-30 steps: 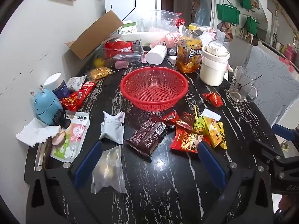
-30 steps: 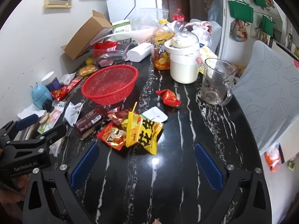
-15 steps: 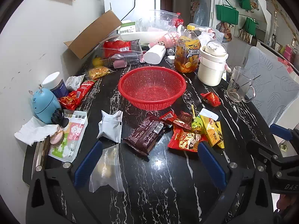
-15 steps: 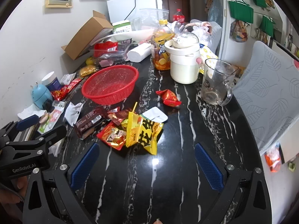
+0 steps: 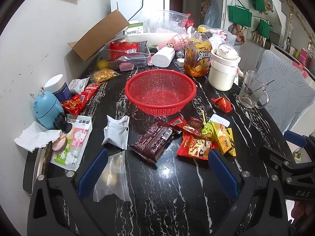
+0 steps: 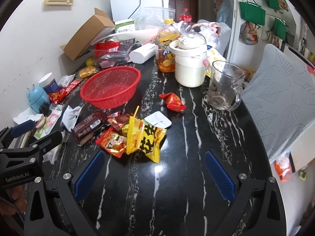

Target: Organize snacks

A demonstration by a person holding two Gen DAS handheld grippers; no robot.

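The black marbled counter [image 5: 177, 196] carried a red mesh basket [image 5: 160, 91] with nothing in it, and the snacks lay loose in front of it. In the left wrist view the left claw [image 5: 157, 169] hung with its blue fingers [image 5: 92, 172] spread wide, gripping nothing; a dark brown chocolate pack [image 5: 152, 140] with a white barcode label lay just ahead at 12 o'clock, between the fingers' line and the basket. At 11 o'clock sat a white foil pouch [image 5: 116, 132], and a clear zip bag [image 5: 111, 177] lay right beside the left finger. At 1 o'clock lay a red cartoon-printed packet [image 5: 194, 145], touching a yellow packet [image 5: 224, 137] that read "HUA" — a green-wrapped lollipop [image 5: 206, 129] rested on top between them. A lone red wrapper [image 5: 221, 104] lay further off at 2 o'clock, near a glass mug [image 5: 253, 92] printed with Hello Kitty. Behind the basket stood a bottle of iced tea [image 5: 197, 57] labelled 冰红茶. The right claw [image 6: 155, 174] was likewise open and empty — in its own view the yellow packet [image 6: 145, 139], with large black Chinese characters, lay just ahead at 12 o'clock, the basket [image 6: 110, 87] further off at 11 o'clock. The body of the left claw at that view's lower left read "GenRobot.AI".
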